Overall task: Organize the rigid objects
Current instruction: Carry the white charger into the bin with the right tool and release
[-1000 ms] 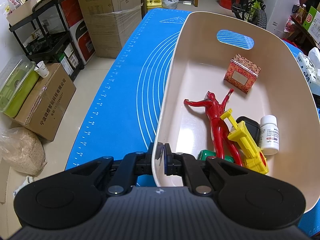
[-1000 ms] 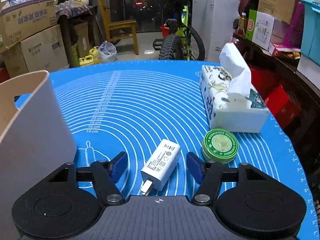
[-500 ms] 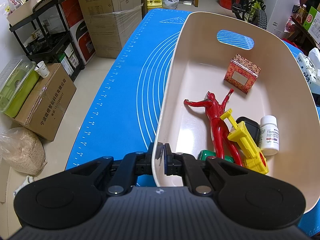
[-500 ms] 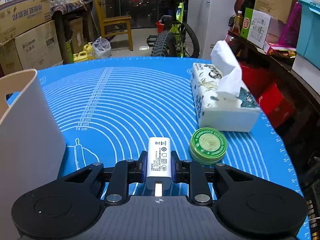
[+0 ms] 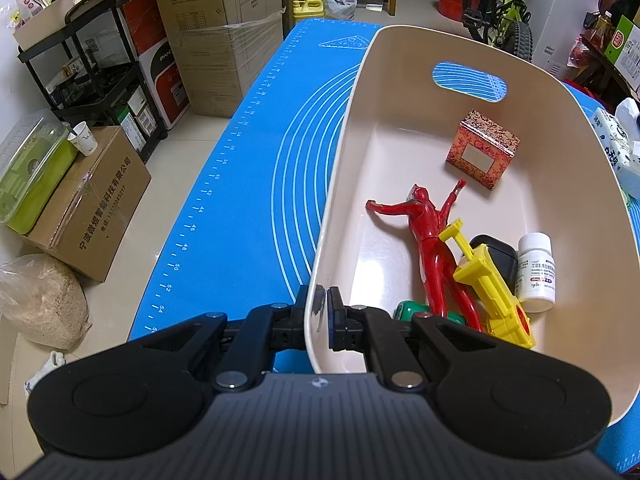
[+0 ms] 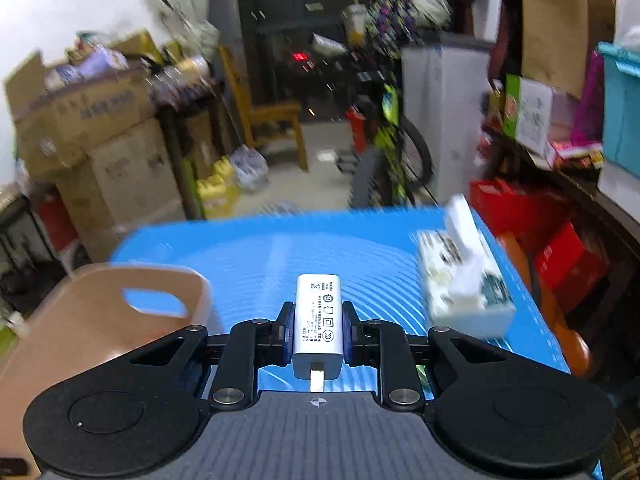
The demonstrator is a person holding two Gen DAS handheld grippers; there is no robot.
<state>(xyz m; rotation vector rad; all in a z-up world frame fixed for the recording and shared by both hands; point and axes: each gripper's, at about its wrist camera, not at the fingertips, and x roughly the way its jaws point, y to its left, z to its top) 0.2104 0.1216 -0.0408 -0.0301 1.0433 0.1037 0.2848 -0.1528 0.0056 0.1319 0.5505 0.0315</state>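
Charger lifted clear, tub waiting off to the jaws' left

The right gripper (image 6: 319, 330) has its jaws closed on the flanks of a white USB charger (image 6: 318, 314), held above the blue mat (image 6: 280, 248); its long axis runs straight out along the fingers, plug prong pointing back toward the camera. The beige tub (image 6: 120, 320) sits ahead and left of those jaws, the tissue box (image 6: 464, 284) ahead and right. The left gripper (image 5: 322, 314) has its jaws pinched shut on the tub's near rim (image 5: 316, 312), one finger inside and one outside; ahead and right of them lie a red figure (image 5: 428, 228), a yellow toy (image 5: 488, 280) and a pill bottle (image 5: 536, 272).
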